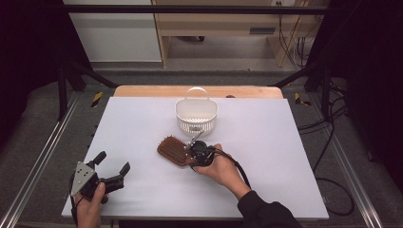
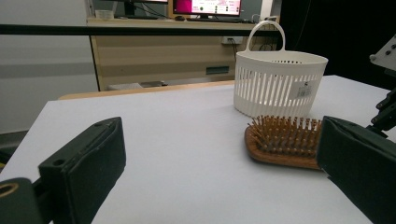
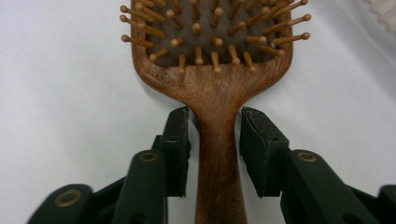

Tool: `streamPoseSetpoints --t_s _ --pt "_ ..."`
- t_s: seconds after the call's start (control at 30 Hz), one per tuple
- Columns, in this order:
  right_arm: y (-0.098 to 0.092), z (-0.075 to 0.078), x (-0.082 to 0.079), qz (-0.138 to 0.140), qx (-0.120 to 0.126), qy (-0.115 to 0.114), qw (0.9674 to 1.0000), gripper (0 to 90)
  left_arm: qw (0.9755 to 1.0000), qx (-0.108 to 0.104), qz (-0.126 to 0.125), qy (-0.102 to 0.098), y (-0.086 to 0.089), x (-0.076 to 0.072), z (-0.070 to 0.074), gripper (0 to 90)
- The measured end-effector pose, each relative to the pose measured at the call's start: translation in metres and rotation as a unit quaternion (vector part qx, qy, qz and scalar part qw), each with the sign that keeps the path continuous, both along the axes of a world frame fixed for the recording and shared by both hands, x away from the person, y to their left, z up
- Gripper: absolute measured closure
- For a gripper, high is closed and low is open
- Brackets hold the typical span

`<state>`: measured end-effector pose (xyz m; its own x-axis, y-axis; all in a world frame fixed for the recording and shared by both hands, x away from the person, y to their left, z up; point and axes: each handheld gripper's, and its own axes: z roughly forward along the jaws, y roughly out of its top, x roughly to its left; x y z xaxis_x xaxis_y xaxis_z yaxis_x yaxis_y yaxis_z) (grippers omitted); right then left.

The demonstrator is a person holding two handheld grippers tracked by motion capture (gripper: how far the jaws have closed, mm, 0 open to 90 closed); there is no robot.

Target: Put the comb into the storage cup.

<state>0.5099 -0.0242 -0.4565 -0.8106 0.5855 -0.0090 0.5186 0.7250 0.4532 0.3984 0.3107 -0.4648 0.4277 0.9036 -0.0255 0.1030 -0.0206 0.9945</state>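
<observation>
Wooden hairbrush (image 3: 212, 60) handle sits between my right gripper (image 3: 215, 116) jaws; small gaps show on both sides, pads not clamped, so not grasping. Brush lies bristles-up on the white counter (image 1: 266, 142), head pointing straight ahead of that gripper. White slotted basket (image 1: 196, 115) stands just beyond it. My left gripper (image 1: 113, 167) rests released, well off to the side, nothing between its jaws.

hairbrush (image 3: 212, 70) top cropped, handle end cut off
</observation>
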Motion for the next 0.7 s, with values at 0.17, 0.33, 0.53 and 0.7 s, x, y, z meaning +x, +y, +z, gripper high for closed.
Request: streamPoseSetpoints --t_s 0.17,0.33,0.53,0.7 --pt "0.0016 0.0011 0.003 0.009 -0.009 0.007 0.9999 67.4 1.0 -0.001 0.0 0.0 -0.0003 -0.0001 0.0001 1.8" --pt "0.0024 0.002 0.0043 0.014 -0.014 0.013 0.9997 72.6 1.0 0.0 -0.001 0.0 -0.0008 -0.0001 0.0002 1.8" --pt "0.0015 0.0019 0.0036 0.018 -0.011 0.008 0.9997 72.9 1.0 -0.001 -0.001 0.0 -0.0006 -0.0002 0.0004 1.8" --pt "-0.0057 0.0007 -0.0039 0.016 0.008 -0.009 0.9998 72.9 1.0 -0.003 -0.001 0.002 0.0003 0.0001 0.0005 1.9"
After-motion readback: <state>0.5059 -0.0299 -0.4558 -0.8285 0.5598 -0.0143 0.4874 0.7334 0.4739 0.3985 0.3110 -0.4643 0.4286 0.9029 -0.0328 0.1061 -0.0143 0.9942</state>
